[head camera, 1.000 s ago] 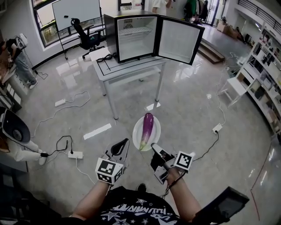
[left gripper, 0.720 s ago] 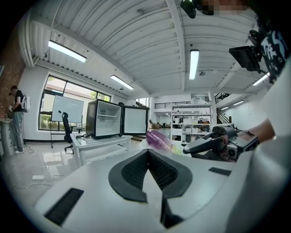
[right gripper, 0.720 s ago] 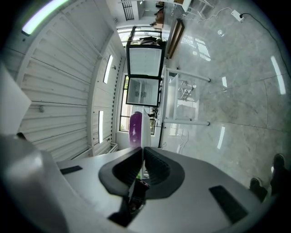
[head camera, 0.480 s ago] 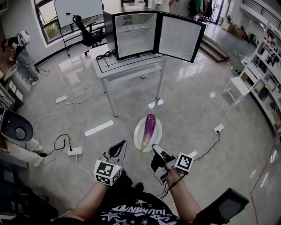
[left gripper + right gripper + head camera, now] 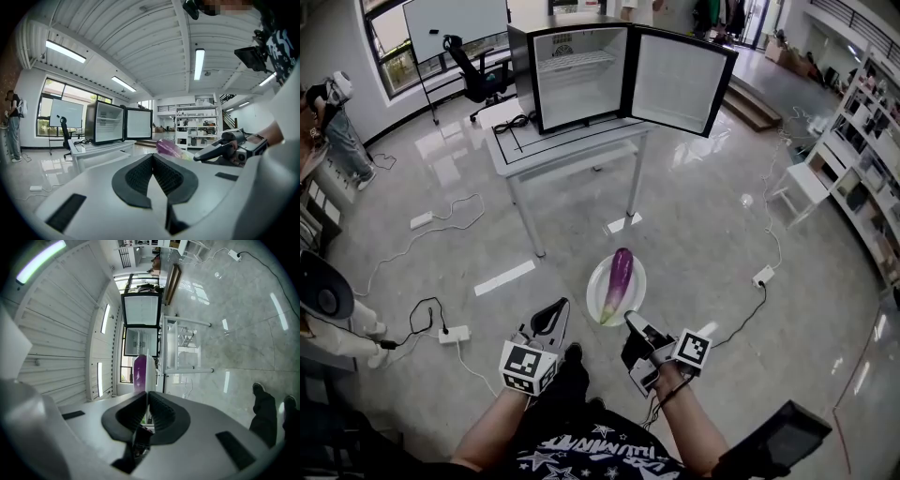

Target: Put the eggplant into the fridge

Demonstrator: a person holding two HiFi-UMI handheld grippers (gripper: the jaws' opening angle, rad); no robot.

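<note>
As seen from the head view, spreading under and well beyond both sets of fingertips: pale glossy floor point(image 5: 750, 244), crossed by cables point(image 5: 441, 211). Far ahead of the fingers and a little to their left: grey table point(image 5: 572, 145). On top of it, black fridge point(image 5: 581, 66) with door point(image 5: 675, 80) swung wide to the right, white inside, wire shelf point(image 5: 579, 62) near the top. Much nearer, low in the frame: left gripper point(image 5: 559, 306) and right gripper point(image 5: 629, 318), side by side yet apart, each carrying a marker cube point(image 5: 528, 367) at the rear. Left fingers pressed together at the tips, empty, aimed forward. Right fingers clamped on the near rim of a white plate point(image 5: 636, 281), seen in the right gripper view as a thin pale edge pinched between the two pads. Plate carried just ahead of the right fingertips, to the right of and slightly beyond the left fingertips, over bare floor. Lying on the plate, lengthwise away from the right fingers: purple eggplant point(image 5: 617, 279), paler end nearest those fingers, darker end toward the table. Not yet inside the fridge; well short of it, with open floor between the plate and the table legs.
</note>
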